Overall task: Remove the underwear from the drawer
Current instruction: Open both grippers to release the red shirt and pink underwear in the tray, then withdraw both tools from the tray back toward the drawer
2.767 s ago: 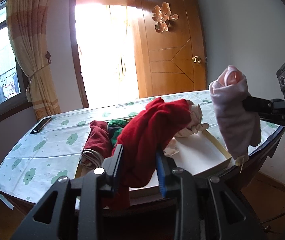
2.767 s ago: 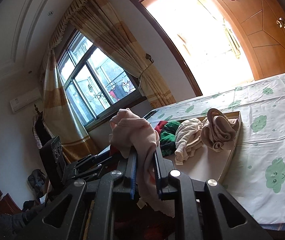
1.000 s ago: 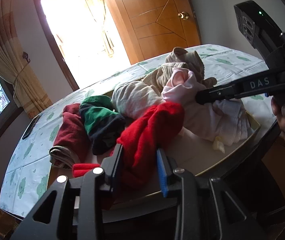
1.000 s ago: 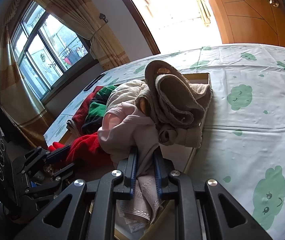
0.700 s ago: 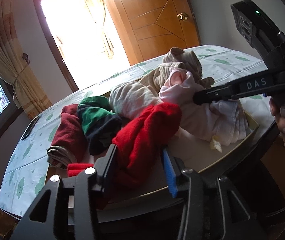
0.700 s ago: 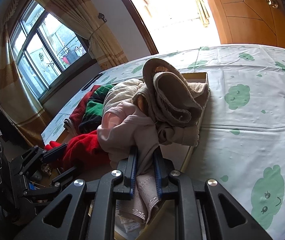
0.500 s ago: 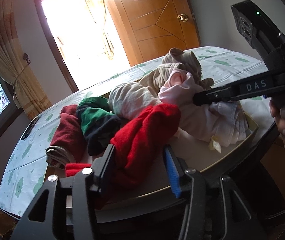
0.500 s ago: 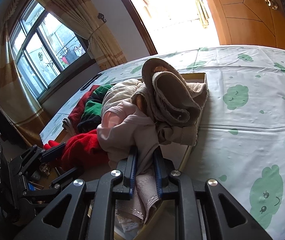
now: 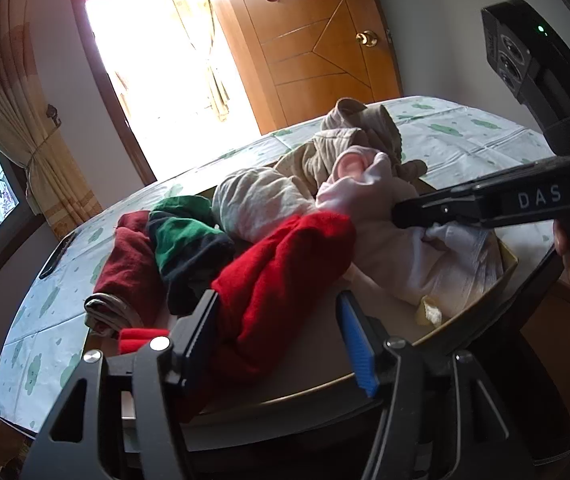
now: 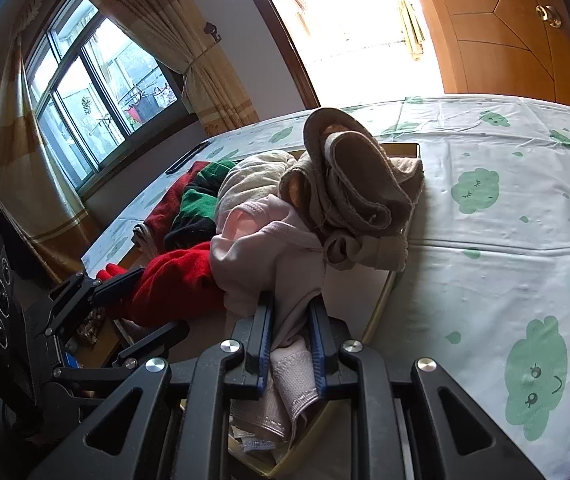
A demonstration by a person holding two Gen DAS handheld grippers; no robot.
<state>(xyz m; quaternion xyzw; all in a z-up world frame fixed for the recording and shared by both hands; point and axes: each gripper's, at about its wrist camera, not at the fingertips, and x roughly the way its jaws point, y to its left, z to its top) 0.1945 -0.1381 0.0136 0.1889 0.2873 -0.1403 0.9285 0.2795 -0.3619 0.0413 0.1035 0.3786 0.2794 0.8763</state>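
Far left in my left wrist view, a dark phone-like slab lies on the cloud-print cloth covering the bench. Next come a maroon garment and a green-and-black one, piled in a shallow tray that I judge to be the removed drawer.

The left hand-held gripper is wide open. The red underwear lies between its fingers, touching the left one; the blue pad of the right one stands clear. It grips nothing.

Right of that, cream and tan pieces are heaped. The right hand-held gripper is closed tight on the pink underwear, cloth bunched between its blue pads, with the waistband hanging below. The pink piece rests against the tan heap and the red piece.

Risks, in my judgement:
- Lifting the pink piece could drag the tan heap, which leans on it, over the tray's rim.
- The red piece overhangs the tray's near edge and could slide to the floor, being unheld.
- The two grippers sit close together; a careless move could knock one against the other.
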